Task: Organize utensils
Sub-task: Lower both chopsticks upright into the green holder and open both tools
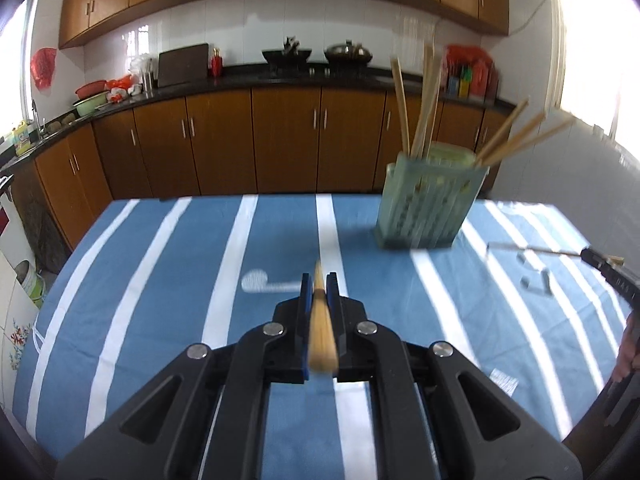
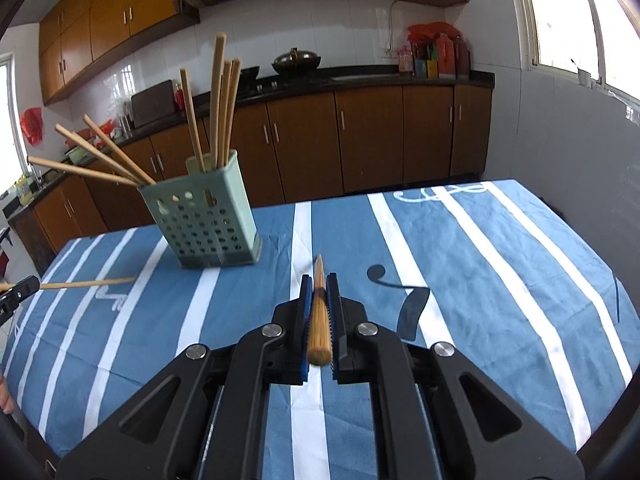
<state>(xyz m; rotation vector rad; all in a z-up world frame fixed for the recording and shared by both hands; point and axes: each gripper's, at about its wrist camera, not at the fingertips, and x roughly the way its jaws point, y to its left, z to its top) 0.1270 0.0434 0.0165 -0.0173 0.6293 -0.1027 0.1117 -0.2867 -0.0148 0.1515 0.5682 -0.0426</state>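
Bamboo chopstick [image 1: 320, 320] sits clamped in your left gripper [image 1: 319, 284], and your right gripper [image 2: 319, 285] pinches a second chopstick [image 2: 319, 316]. Both hang above the striped tabletop [image 2: 460, 248], near the green holder [image 2: 202, 216] full of chopsticks.

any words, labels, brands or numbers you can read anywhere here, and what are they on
None can be read.
Yellow-labelled bottle by the sink: print too blurred.
Bottles and boxes on the counter's far end: labels too small.
Right gripper side, seen from the left wrist: pale marks, illegible.
Blue striped tablecloth: white drawings only, no letters.
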